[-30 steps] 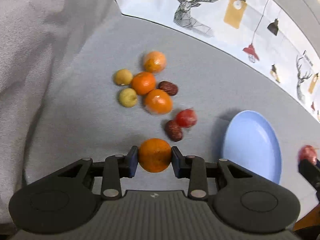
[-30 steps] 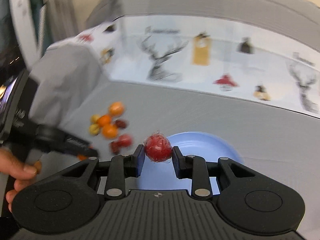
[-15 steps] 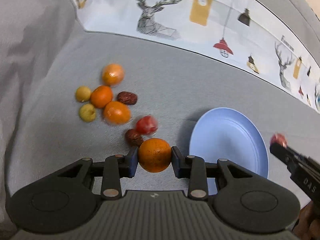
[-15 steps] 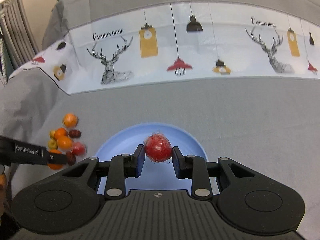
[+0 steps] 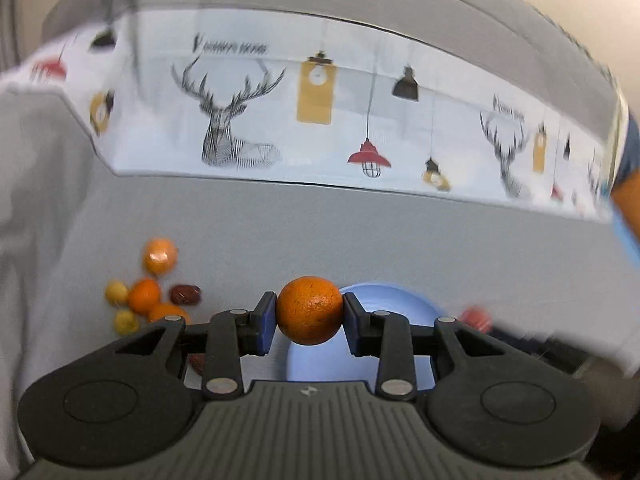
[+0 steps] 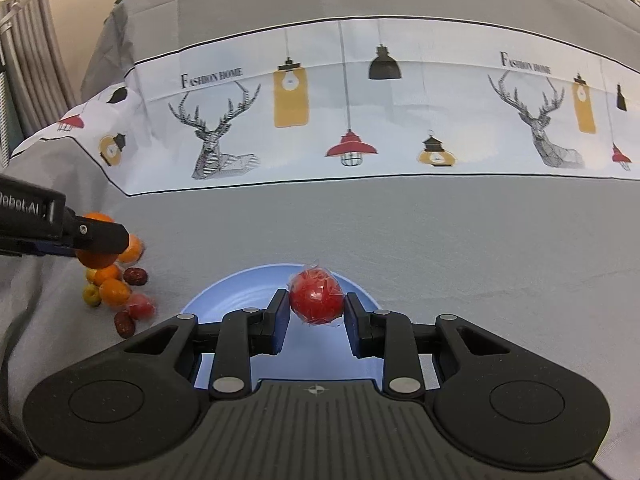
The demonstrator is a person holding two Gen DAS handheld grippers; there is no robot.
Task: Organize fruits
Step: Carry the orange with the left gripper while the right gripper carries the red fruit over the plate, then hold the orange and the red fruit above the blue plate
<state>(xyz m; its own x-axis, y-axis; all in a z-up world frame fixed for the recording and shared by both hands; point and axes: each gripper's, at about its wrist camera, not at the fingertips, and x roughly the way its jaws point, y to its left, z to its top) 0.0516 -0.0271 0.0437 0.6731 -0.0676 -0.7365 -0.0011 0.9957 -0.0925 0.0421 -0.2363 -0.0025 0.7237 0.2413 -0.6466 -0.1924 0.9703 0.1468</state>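
My left gripper (image 5: 309,322) is shut on an orange (image 5: 310,309) and holds it in the air by the near left rim of the blue plate (image 5: 384,300). My right gripper (image 6: 316,312) is shut on a plastic-wrapped red fruit (image 6: 316,297) and holds it above the blue plate (image 6: 240,292). The left gripper also shows at the left of the right wrist view (image 6: 100,236). A pile of oranges, yellow fruits, dark dates and one wrapped red fruit (image 6: 116,292) lies on the grey cloth left of the plate.
The grey cloth has a white printed band with deer and lamps (image 6: 360,120) behind the plate. Folded grey fabric (image 5: 36,200) rises at the left. A blurred arm (image 5: 624,200) shows at the right edge of the left wrist view.
My left gripper has lifted the orange and swung right toward the plate. My right gripper has moved the red fruit from the plate's left side to over it.
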